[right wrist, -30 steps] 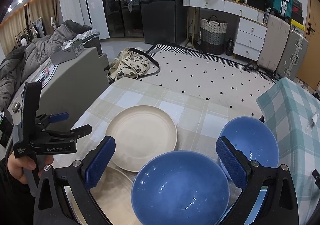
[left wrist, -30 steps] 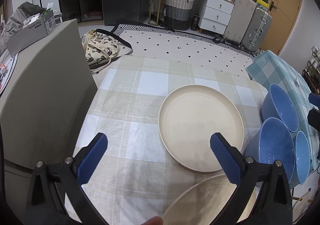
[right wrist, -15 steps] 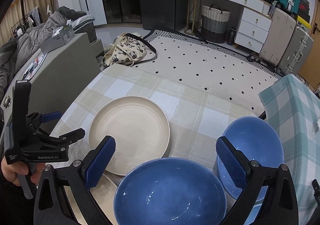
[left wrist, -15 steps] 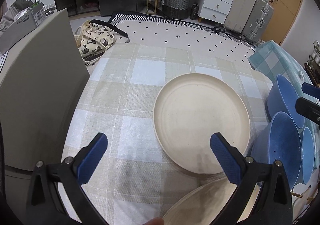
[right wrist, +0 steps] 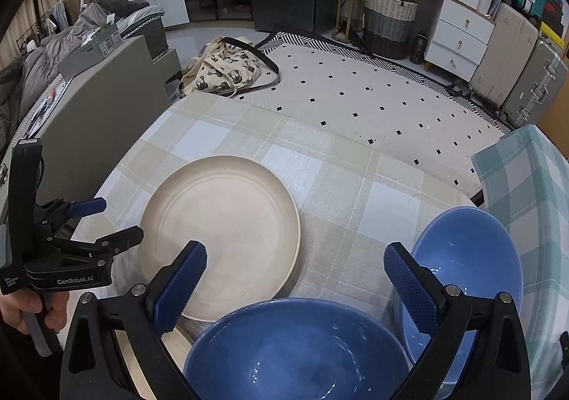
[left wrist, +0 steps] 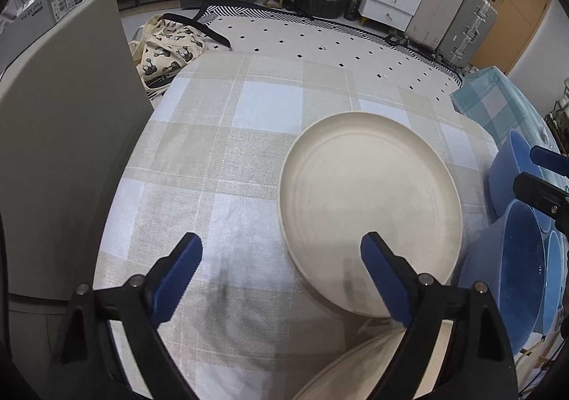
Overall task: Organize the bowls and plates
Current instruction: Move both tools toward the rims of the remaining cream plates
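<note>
Plates: we have lowered our left gripper [left wrist: 281,257], jaws apart, nearer the cream plate [left wrist: 370,208], now under its right finger. Our right gripper [right wrist: 295,268], jaws apart, hovers over the blue bowl [right wrist: 295,350]. Checked table [left wrist: 220,158]; dotted rug [right wrist: 355,94] beyond.

A printed tote bag [right wrist: 227,70] lies beside the dotted rug [right wrist: 355,97].

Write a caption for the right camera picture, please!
Open right gripper hovers over two blue bowls and a cream plate on the checked tablecloth.
</note>
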Demonstrator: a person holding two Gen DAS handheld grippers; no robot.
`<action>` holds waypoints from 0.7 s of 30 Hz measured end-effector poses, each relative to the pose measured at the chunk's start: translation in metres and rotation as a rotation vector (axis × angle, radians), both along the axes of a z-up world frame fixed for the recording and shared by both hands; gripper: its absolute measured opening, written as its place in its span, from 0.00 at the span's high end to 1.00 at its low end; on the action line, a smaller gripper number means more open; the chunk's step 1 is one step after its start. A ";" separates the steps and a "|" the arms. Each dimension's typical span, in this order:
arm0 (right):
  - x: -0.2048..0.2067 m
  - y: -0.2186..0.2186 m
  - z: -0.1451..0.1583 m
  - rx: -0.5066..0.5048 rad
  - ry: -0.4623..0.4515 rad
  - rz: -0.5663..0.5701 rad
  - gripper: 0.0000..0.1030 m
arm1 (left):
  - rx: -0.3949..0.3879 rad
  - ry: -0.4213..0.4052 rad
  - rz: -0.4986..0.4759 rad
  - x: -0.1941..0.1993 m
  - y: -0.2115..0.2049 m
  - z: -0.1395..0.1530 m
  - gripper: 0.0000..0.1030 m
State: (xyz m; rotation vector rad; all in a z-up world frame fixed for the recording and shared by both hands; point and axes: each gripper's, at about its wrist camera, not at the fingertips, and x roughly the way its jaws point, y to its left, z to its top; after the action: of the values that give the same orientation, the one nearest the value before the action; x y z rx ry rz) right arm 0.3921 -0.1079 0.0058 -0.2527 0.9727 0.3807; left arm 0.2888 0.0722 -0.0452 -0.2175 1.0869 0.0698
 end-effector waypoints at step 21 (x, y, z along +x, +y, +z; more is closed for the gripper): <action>0.031 0.010 -0.043 -0.062 0.107 0.032 0.18 | -0.020 0.058 0.009 0.006 0.003 -0.019 0.26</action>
State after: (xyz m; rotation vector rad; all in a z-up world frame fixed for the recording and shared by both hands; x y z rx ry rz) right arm 0.4228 -0.0978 -0.0367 -0.3067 1.0878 0.3966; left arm 0.2948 0.0748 -0.0646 -0.2400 1.1450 0.0738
